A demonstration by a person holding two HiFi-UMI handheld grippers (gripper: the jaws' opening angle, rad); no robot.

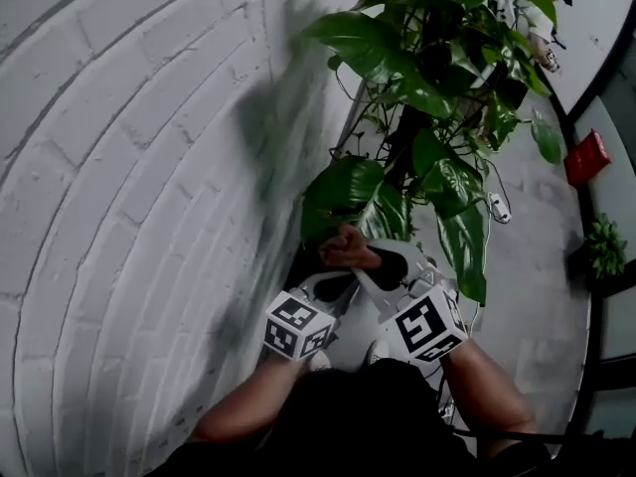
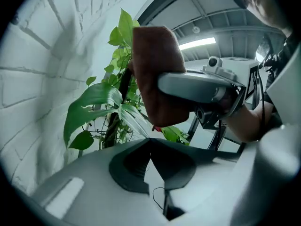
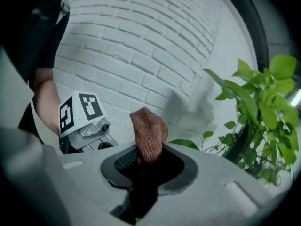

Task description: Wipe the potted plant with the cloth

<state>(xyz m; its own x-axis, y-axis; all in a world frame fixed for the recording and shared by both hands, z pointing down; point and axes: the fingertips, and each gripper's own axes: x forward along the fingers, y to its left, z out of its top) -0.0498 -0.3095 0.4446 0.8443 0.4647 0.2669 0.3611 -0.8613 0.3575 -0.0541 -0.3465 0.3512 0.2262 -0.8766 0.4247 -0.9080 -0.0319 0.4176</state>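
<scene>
White brick wall [image 1: 129,167] backs the potted plant [image 1: 437,87]; near its lower leaves the right gripper [image 3: 148,163] pinches a brown cloth [image 3: 148,133], left gripper [image 2: 151,160] closed, empty.

The cloth [image 3: 148,133] is rust-brown, coarse-woven and bunched, clamped between the jaws of the right gripper [image 3: 149,161] and protruding upright past their tips. The potted plant [image 1: 437,78] shows broad green leaves on a dark upright stem ahead of that gripper, its nearest large leaf [image 1: 343,195] just beyond the cloth.

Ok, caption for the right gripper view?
Right gripper, jaws shut on brown cloth; brick wall behind, potted plant at right.
</scene>
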